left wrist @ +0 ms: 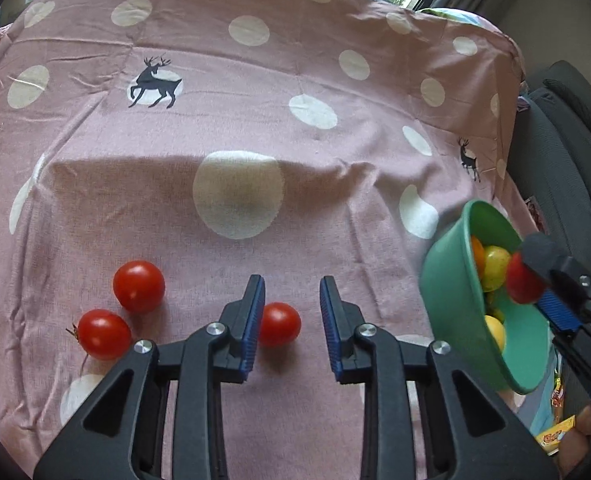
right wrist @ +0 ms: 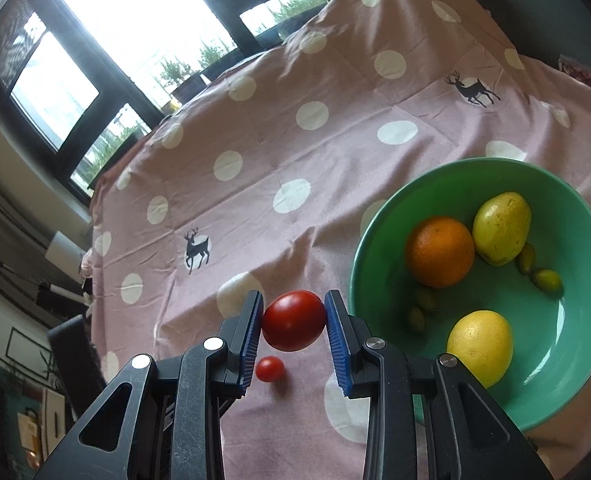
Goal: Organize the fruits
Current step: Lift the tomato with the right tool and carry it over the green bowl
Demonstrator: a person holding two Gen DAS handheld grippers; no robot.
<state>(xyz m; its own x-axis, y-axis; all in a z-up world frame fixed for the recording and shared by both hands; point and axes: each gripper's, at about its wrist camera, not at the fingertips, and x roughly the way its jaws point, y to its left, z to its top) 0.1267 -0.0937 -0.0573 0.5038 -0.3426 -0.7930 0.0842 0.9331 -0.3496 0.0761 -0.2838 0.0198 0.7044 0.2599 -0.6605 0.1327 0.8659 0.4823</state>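
**Fruit sorting partly done**

While the right gripper [right wrist: 294,322] pinches a tomato [right wrist: 293,320] beside the green bowl [right wrist: 583,216], three tomatoes [left wrist: 138,286] lie on the cloth. The left gripper [left wrist: 292,320], fingers apart, straddles one [left wrist: 279,324]. The small fruits deep in the bowl are hard to identify.

surface: pink polka-dot cloth [left wrist: 295,60], deer prints
lower left: three red tomatoes [left wrist: 138,287] on the cloth
right edge: green bowl [right wrist: 575,216] of fruit
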